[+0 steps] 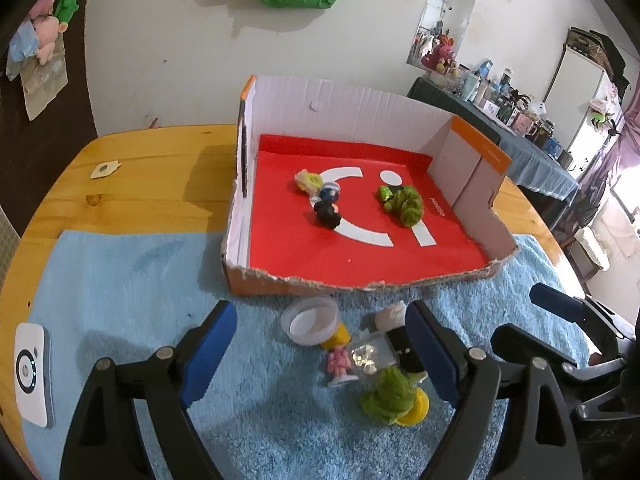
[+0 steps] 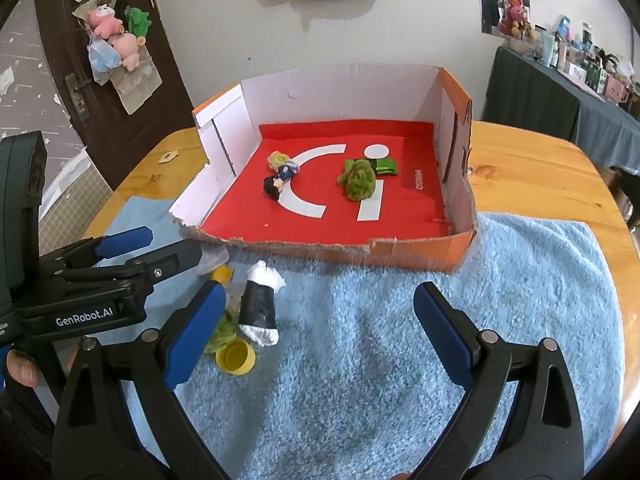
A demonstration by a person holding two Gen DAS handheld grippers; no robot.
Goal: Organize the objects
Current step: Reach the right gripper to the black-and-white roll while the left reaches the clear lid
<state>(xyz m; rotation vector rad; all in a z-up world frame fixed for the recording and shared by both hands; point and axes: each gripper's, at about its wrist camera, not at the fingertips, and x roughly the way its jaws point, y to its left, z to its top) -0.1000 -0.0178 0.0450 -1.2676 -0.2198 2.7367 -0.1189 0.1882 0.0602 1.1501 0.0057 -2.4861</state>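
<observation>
A cardboard box (image 1: 468, 276) with a red floor stands on a blue towel (image 1: 120, 280). Inside lie a small doll (image 1: 328, 202), a pale toy (image 1: 308, 180) and a green fuzzy toy (image 1: 404, 204). My left gripper (image 1: 320, 344) is open above loose items on the towel: a clear round lid (image 1: 310, 320), a pink figurine (image 1: 339, 364), a clear packet (image 1: 370, 354), a green fuzzy toy (image 1: 386, 396), a yellow cap (image 1: 416, 408) and a black-and-white roll (image 2: 260, 308). My right gripper (image 2: 320, 328) is open and empty over bare towel (image 2: 440, 272), right of these items.
The box (image 2: 400, 252) sits on a round wooden table (image 1: 140, 184). A white device (image 1: 32, 372) lies at the towel's left edge. A small tag (image 1: 105, 169) lies on the wood at the far left. The right gripper shows at the right edge of the left wrist view.
</observation>
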